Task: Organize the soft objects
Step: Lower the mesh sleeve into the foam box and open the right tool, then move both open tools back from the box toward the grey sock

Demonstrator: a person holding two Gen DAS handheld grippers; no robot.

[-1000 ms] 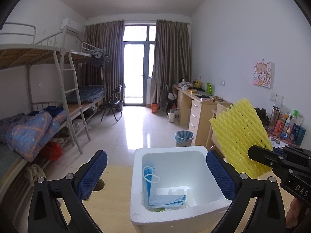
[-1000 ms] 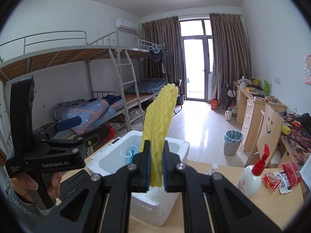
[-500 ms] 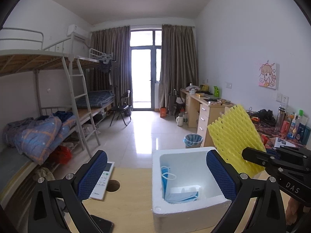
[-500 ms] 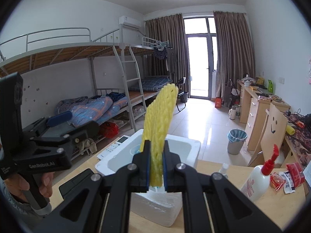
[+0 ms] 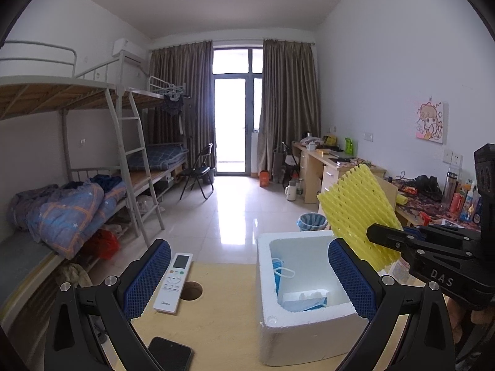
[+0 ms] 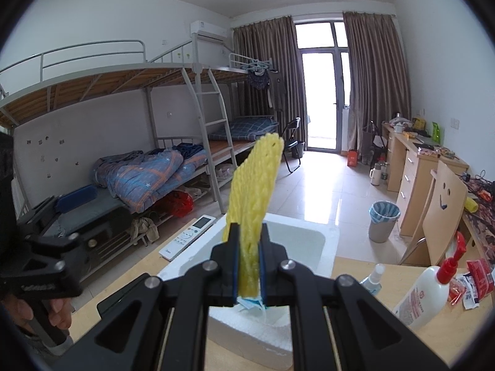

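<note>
My right gripper (image 6: 249,247) is shut on a yellow foam net sleeve (image 6: 255,185) and holds it upright above the white foam box (image 6: 297,241). In the left wrist view the sleeve (image 5: 359,213) hangs over the box's right rim, held by the right gripper (image 5: 376,233). The foam box (image 5: 309,330) stands on the wooden table and holds blue face masks (image 5: 301,301). My left gripper (image 5: 247,281) is open and empty, with its blue pads either side of the box's left half.
A white remote (image 5: 173,283) and a black phone (image 5: 170,354) lie on the table (image 5: 222,318) left of the box, by a round cable hole (image 5: 190,290). A white pump bottle (image 6: 427,293), a small spray bottle (image 6: 372,279) and snack packets (image 6: 473,281) sit to the right.
The left gripper has swung to the left, so the box now sits right of centre and the remote and phone have come into view. The right gripper still holds the sleeve over the box.
</note>
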